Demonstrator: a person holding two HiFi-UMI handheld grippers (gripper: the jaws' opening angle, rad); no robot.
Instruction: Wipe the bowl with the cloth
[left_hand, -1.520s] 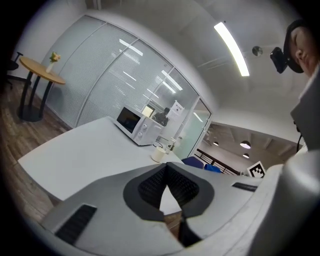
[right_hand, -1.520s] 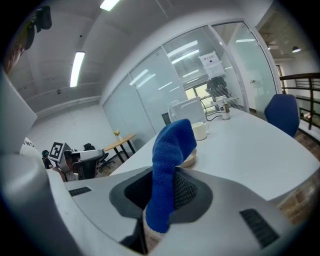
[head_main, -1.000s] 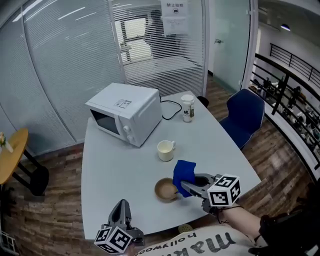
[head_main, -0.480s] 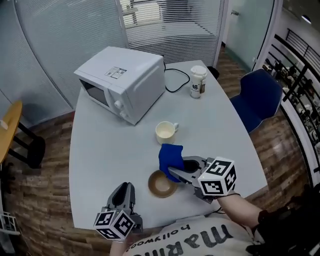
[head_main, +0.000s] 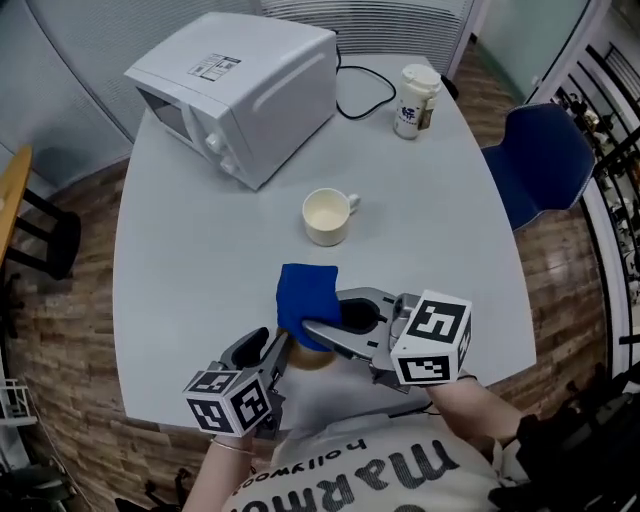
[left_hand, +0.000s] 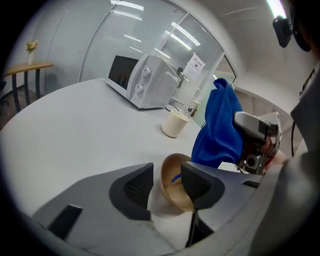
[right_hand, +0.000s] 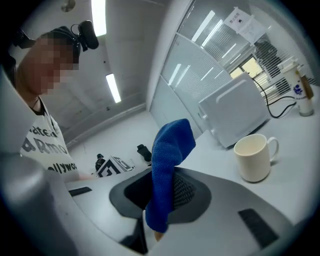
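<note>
A small tan bowl (left_hand: 175, 192) sits on the grey table (head_main: 200, 250) near its front edge. In the head view the bowl (head_main: 312, 358) is mostly hidden under a blue cloth (head_main: 305, 298). My right gripper (head_main: 318, 328) is shut on that cloth (right_hand: 167, 170) and holds it just above the bowl, its upper end standing up. My left gripper (left_hand: 167, 185) has come up to the bowl from the left. Its jaws have just been opening and stand wide, with the bowl's near rim in the gap and no pad (left_hand: 136, 186) visibly pressing on it.
A cream mug (head_main: 325, 216) stands behind the bowl. Further back are a white microwave (head_main: 235, 85) at the left, its black cable, and a paper cup (head_main: 415, 100) at the right. A blue chair (head_main: 545, 165) stands beside the table's right edge.
My left gripper has moved forward and down to the bowl, and its jaws have gone from shut to wide. My right gripper has carried the cloth left, over the bowl.
</note>
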